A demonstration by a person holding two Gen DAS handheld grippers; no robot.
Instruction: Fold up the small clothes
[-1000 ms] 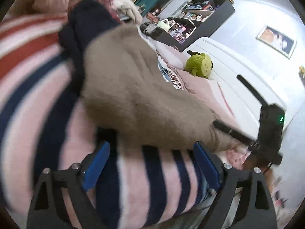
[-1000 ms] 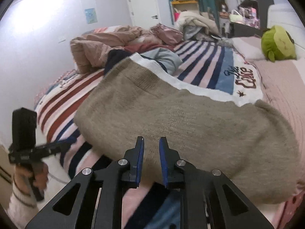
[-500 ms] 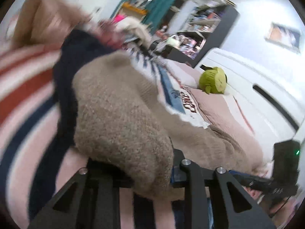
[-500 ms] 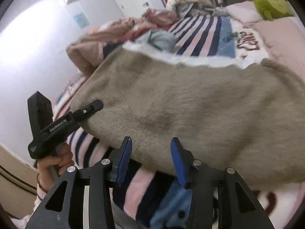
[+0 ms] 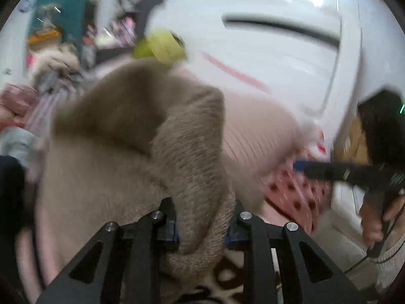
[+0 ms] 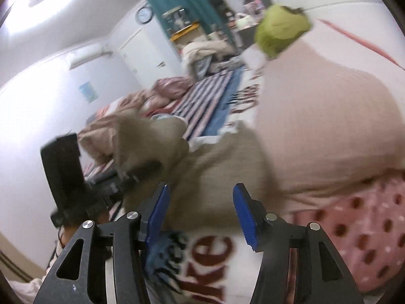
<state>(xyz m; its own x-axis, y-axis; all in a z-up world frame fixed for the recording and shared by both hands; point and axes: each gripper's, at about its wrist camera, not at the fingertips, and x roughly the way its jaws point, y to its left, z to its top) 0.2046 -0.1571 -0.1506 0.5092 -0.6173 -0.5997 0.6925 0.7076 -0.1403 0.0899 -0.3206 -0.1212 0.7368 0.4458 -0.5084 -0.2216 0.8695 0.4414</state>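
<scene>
A taupe knit garment [image 5: 121, 152] lies on the striped bedspread. My left gripper [image 5: 202, 225] is shut on a bunched edge of it and holds that edge lifted; the fabric fills the gap between the pads. In the right wrist view the same garment [image 6: 220, 177] lies just beyond my right gripper [image 6: 202, 210], which is open and empty with its blue pads [image 6: 244, 210] wide apart above the printed bedspread [image 6: 202, 261]. The left gripper [image 6: 141, 169] shows there at the left, holding the raised fabric. The right gripper [image 5: 311, 168] shows at the right in the left wrist view.
A pink pillow [image 6: 329, 131] and a green plush toy [image 6: 281, 30] lie at the head of the bed. A dotted pink cloth [image 6: 359, 220] is at the right. Piled clothes [image 6: 167, 93] lie farther along the bed. A white headboard [image 5: 278, 40] stands behind.
My left gripper has closed on the garment's edge and lifted it, swinging toward the headboard. My right gripper has opened wide and moved toward the garment's pillow end.
</scene>
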